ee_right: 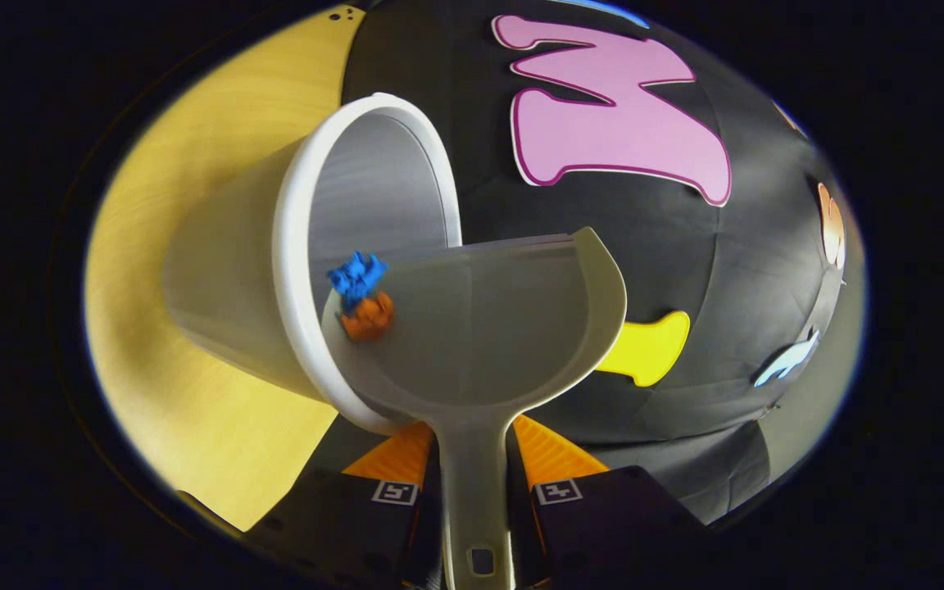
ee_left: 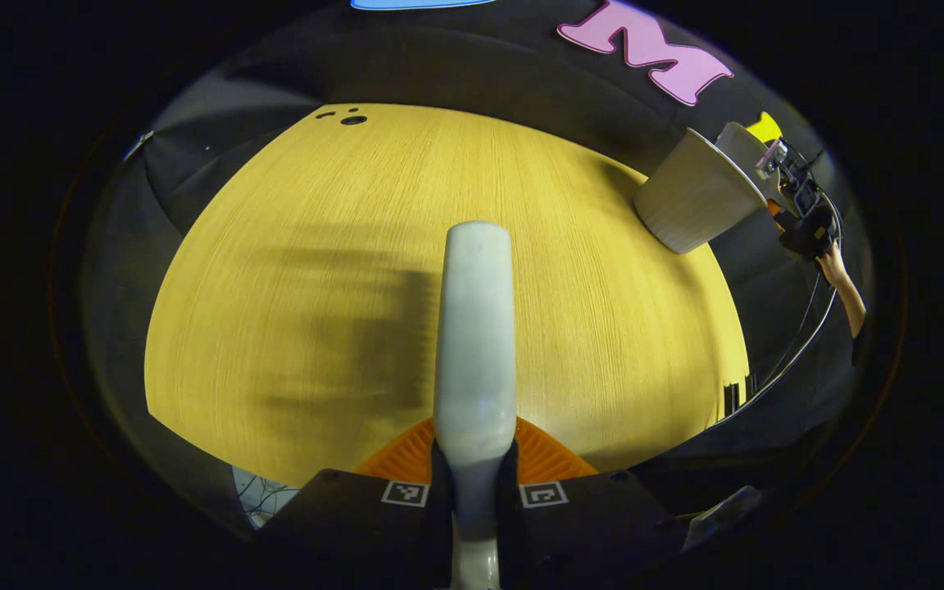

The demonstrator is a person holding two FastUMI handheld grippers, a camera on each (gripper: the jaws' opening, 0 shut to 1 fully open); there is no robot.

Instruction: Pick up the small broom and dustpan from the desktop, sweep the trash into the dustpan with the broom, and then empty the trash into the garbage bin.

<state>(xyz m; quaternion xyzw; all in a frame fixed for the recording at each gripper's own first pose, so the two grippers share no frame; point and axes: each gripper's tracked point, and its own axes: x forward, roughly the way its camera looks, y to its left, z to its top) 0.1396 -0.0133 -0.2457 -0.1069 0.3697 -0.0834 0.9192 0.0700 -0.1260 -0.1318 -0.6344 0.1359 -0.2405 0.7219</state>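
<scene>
**Op:** Two scraps of trash, a blue piece (ee_right: 356, 277) and an orange piece (ee_right: 368, 316), sit at the lower left edge of the dustpan (ee_right: 480, 328), right at the bin's mouth. My right claw (ee_right: 476, 479) is clamped on the dustpan's handle, pan tipped toward the garbage bin (ee_right: 292, 270) so the scraps can slide in.

**Rev:** Is the pan's lip over the rim?

**Op:** It looks so from the right gripper view; whether the pan touches the rim I cannot tell. I judge this the emptying step, scraps not yet in.

**Rev:** Left side?

**Op:** Left claw (ee_left: 474, 479) grips the small broom (ee_left: 474, 328) by its pale handle, held over the desk (ee_left: 603, 344), well apart from the bin. I read it as parked out of the way.

**Rev:** Obstructions?

**Op:** None that I see. Left gripper view has the bin at the desk's far right edge, with the other gripper and a hand (ee_left: 808, 233) at it. Risk: scraps slipping off the pan's side outside the rim.
</scene>
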